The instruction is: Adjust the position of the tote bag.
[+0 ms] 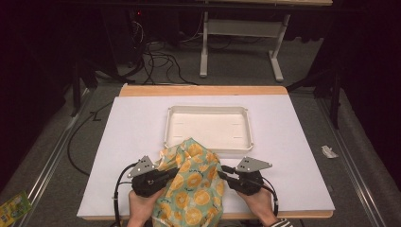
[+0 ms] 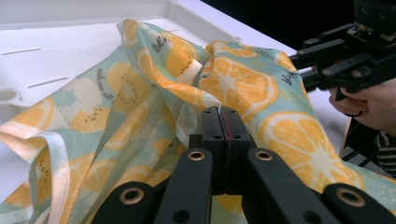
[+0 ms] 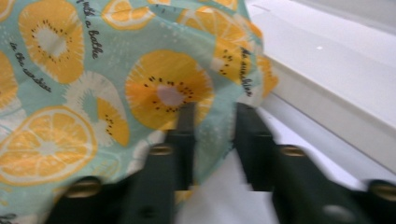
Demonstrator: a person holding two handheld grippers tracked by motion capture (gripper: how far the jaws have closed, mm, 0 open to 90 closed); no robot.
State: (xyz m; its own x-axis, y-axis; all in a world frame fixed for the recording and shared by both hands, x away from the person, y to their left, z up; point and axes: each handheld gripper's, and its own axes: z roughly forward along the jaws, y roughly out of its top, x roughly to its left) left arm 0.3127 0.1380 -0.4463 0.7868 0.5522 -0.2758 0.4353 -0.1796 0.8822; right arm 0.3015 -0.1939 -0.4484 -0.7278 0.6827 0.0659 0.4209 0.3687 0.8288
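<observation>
2 black grippers, left [image 1: 166, 176] and right [image 1: 225, 176], each with a grey 3-cornered plate, brass-ringed holes, black cable; striped sleeve [image 1: 280, 223] at lower right of frame.

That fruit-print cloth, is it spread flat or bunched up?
Bunched up. The cloth rises in creased folds between the left tongs and right tongs, its far edge draped over the white tray's near rim.
</observation>
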